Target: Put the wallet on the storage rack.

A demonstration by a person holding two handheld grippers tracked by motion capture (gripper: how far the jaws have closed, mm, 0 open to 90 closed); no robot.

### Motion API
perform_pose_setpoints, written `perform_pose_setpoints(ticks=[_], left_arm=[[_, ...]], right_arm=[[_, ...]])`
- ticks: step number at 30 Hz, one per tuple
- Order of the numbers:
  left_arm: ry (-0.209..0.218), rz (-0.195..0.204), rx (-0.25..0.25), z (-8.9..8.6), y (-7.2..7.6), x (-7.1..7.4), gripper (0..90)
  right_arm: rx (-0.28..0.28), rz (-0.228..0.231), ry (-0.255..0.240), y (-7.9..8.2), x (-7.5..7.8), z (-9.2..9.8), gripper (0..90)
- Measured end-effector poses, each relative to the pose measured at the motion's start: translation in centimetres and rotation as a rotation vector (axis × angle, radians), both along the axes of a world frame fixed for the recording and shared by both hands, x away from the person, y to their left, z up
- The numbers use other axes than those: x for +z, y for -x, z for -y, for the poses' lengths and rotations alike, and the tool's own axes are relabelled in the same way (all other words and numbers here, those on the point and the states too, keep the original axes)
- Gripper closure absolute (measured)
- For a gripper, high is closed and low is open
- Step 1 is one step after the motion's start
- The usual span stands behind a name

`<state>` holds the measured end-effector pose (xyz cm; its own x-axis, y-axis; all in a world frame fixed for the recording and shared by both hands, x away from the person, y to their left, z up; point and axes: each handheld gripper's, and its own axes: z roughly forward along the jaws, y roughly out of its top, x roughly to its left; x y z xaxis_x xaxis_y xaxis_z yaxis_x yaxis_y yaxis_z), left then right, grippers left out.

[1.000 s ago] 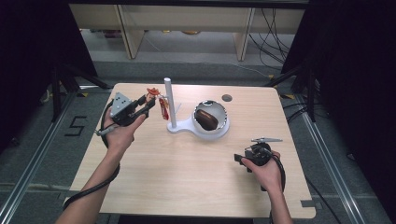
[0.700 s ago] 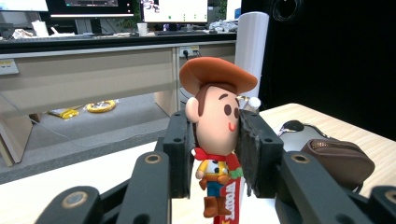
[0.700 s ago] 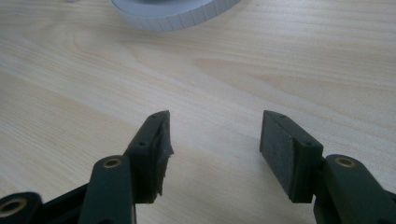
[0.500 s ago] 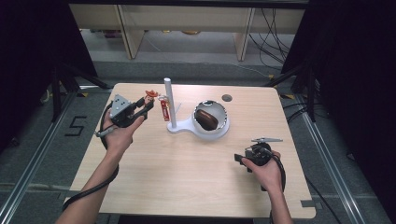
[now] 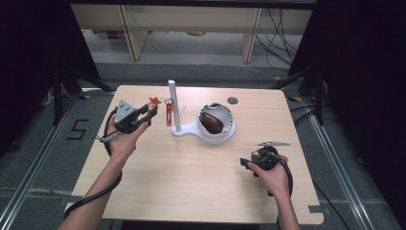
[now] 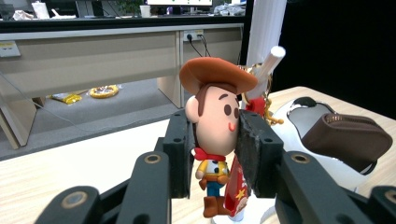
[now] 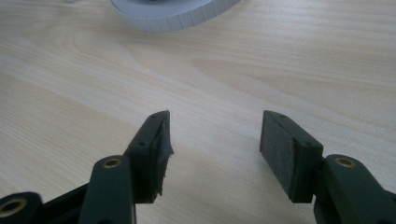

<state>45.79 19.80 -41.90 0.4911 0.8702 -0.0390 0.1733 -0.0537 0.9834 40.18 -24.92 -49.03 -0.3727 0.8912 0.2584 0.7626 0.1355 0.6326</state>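
A small cowboy figurine (image 6: 215, 116) with a brown hat sits between the jaws of my left gripper (image 6: 215, 135), which is shut on its head. A keyring and a red tag (image 6: 235, 189) hang from it beside the peg (image 6: 267, 67) of a white post (image 6: 265, 23). In the high view the left gripper (image 5: 151, 110) holds the figurine (image 5: 154, 101) just left of the post (image 5: 172, 108), with the red tag (image 5: 168, 115) dangling between them. My right gripper (image 5: 250, 163) rests low at the front right. Its jaws stand open over bare wood (image 7: 212, 140).
The post rises from a white stand whose bowl (image 5: 229, 130) holds a brown pouch (image 5: 211, 122). The pouch (image 6: 352, 140) lies to the right in the left gripper view. A dark round hole (image 5: 232, 100) marks the table's far side. The stand's rim (image 7: 173, 18) lies ahead of the right gripper.
The left gripper with the figurine and tag has dropped slightly and come a little toward the person. The right gripper has barely moved.
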Motion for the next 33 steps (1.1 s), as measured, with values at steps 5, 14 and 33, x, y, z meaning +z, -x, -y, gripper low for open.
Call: perform_pose_setpoints(ticks=[5,14,33], left_arm=[[-0.005,-0.017,0.001,0.0,-0.2,-0.6,65.9],[-0.029,-0.054,-0.018,0.7,-0.4,-1.9,65.8],[-0.057,-0.152,-0.088,1.8,-0.8,-4.0,63.3]], right_arm=[[0.002,-0.008,-0.002,0.0,0.0,0.0,44.1],[-0.004,-0.019,-0.001,0.1,0.0,-0.1,44.1],[0.006,0.001,0.018,0.0,0.0,0.0,44.0]])
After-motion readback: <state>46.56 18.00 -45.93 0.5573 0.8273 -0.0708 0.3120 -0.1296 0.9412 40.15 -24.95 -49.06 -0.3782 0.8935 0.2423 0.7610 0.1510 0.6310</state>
